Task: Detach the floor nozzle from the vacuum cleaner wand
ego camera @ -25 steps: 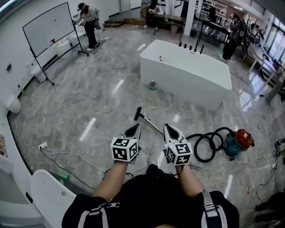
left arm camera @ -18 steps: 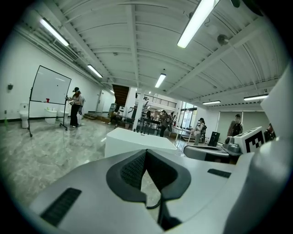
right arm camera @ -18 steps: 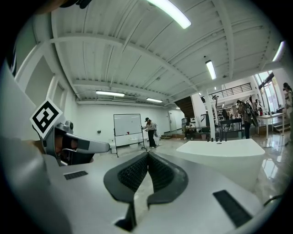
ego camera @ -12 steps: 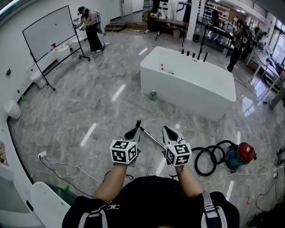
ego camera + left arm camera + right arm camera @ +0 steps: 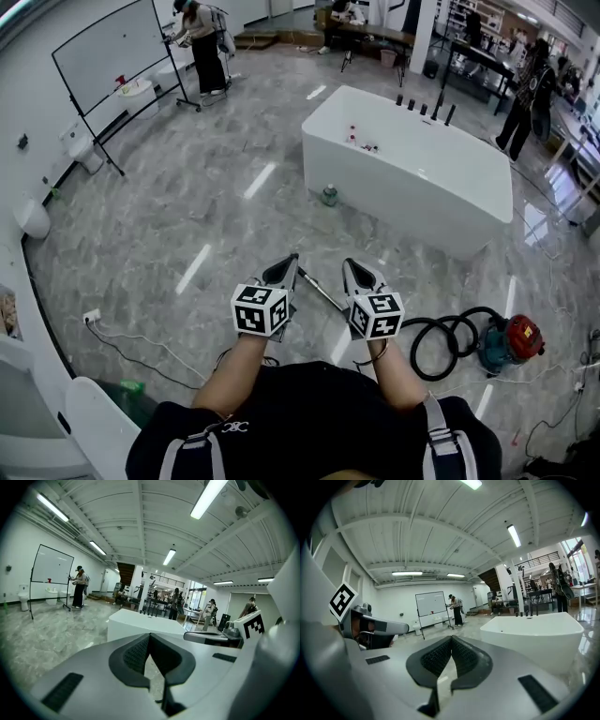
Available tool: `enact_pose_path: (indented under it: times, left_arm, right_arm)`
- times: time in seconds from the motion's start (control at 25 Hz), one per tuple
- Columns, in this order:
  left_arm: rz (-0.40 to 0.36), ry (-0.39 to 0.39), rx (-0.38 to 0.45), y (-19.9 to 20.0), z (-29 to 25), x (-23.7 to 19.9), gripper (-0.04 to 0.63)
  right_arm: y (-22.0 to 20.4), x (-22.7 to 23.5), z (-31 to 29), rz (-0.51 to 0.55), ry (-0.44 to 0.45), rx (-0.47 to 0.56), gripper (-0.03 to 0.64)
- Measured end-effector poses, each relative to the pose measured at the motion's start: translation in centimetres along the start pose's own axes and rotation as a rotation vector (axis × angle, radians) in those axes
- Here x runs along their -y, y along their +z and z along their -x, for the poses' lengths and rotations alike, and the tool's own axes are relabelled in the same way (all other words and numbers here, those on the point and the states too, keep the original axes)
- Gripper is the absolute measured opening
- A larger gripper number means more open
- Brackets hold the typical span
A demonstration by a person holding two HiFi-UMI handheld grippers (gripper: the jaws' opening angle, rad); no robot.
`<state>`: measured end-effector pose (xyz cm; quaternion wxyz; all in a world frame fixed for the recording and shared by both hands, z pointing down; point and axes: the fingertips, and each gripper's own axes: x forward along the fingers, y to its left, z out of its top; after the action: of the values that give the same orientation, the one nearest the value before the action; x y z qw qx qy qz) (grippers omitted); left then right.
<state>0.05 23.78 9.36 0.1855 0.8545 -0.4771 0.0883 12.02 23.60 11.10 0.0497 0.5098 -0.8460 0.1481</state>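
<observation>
The thin metal vacuum wand [image 5: 321,292] lies on the grey marble floor and shows in the gap between my two grippers in the head view. Its floor-nozzle end runs behind the tip of my left gripper [image 5: 292,260] and is hidden there. My right gripper [image 5: 348,264] hangs just right of the wand. Both are held above the floor, side by side, shut with nothing in them. The left gripper view shows its jaws [image 5: 149,637] met at the tip, and the right gripper view [image 5: 451,639] shows the same. Neither gripper view shows the wand.
A black hose [image 5: 439,336] loops to a red and teal vacuum canister [image 5: 514,339] at the right. A white bathtub [image 5: 412,169] stands ahead, a green can [image 5: 329,195] by its near corner. A whiteboard [image 5: 103,52] with a person [image 5: 202,37] stands far left. A cable [image 5: 141,342] trails at lower left.
The person has walked forward with both grippers. The wand and canister have come closer, and the black nozzle that showed ahead of the left gripper is now behind its tip. Both stay shut.
</observation>
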Motion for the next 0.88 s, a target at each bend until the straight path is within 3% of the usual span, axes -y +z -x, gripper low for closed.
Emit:
enact_pose_path:
  times: [0.24,0.52,0.72,0.88]
  left_arm:
    - [0.02,0.026,-0.014,0.7,-2.4,-2.2,0.009]
    - [0.054,-0.005,-0.049,0.3,-6.9,-5.1,0.009]
    - [0.049,-0.042,-0.041,2.5,-11.9,-8.8,0.009]
    - [0.106,-0.076,-0.024,5.4,-15.3,-12.7,0.009]
  right_arm:
    - [0.3,0.9,-3.0,0.004,0.027,-0.022,0.015]
    - [-0.3,2.8,-7.4,0.01,0.004,-0.065,0.015]
    - [0.9,5.2,-12.9,0.033,-0.037,-0.076,0.015]
    - [2.4,6.8,-17.8,0.08,-0.068,-0.094,0.015]
